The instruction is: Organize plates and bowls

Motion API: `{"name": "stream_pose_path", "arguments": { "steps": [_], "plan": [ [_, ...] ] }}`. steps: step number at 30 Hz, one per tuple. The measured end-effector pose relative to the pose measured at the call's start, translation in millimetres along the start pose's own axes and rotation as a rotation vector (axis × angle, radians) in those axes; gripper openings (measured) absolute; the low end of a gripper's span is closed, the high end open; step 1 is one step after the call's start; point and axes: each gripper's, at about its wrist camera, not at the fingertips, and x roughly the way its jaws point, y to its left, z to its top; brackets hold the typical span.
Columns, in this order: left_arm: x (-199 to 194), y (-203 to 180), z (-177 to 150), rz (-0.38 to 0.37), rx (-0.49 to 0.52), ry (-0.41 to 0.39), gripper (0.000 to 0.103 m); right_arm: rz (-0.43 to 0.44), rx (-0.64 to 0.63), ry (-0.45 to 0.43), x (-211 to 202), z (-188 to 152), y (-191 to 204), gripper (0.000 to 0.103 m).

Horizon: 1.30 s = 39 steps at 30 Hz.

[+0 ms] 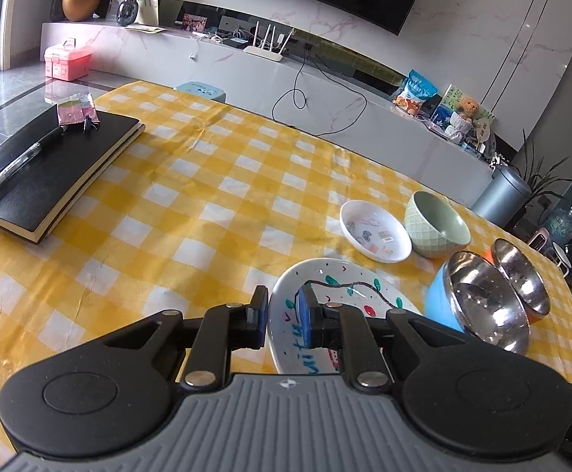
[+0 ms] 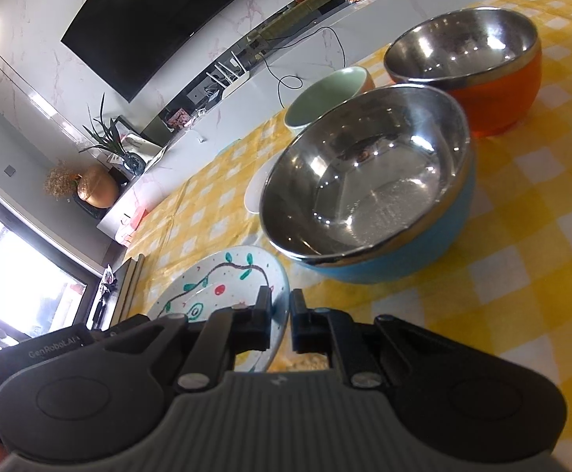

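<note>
A white painted plate point(image 1: 345, 295) with green leaves and red dots sits at the table's near edge. My left gripper point(image 1: 284, 314) straddles its left rim, one finger outside and one inside, closed on it. My right gripper point(image 2: 280, 316) grips the same plate point(image 2: 215, 283) at its right rim. A blue steel-lined bowl point(image 2: 368, 204) stands just beyond, an orange steel-lined bowl point(image 2: 478, 63) behind it, and a green ceramic bowl point(image 2: 325, 94) further back. A small white dish point(image 1: 374, 230) sits left of the green bowl point(image 1: 435, 224).
A yellow checked cloth point(image 1: 207, 196) covers the table. A black notebook point(image 1: 49, 173) with a pen point(image 1: 22, 161) lies at the far left. A TV console point(image 1: 286, 74) runs behind the table.
</note>
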Motion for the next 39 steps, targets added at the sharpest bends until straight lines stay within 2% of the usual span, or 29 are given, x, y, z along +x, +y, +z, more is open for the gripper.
{"name": "stream_pose_path", "arguments": {
  "steps": [13,20,28,32,39],
  "plan": [
    [-39.3,-20.6,-54.4,-0.068,-0.057,0.028,0.018,-0.021,-0.017,-0.004,-70.1,-12.4,-27.1,0.006],
    [-46.3,-33.2,-77.0,-0.104,-0.027,0.044,0.018,-0.047,-0.019,-0.006,-94.2,-20.3,-44.3,0.006],
    [-44.6,-30.5,-88.7,-0.108,-0.025,0.045,0.018,-0.056,-0.037,-0.008,-95.5,-27.6,-50.2,0.006],
    [-44.8,-33.0,-91.1,-0.081,0.009,0.021,0.018,-0.064,-0.044,0.005,-89.4,-31.7,-49.8,0.007],
    [-39.9,-30.5,-94.8,-0.070,0.011,0.043,0.018,-0.088,-0.074,0.009,-84.0,-33.5,-46.8,0.007]
  ]
}}
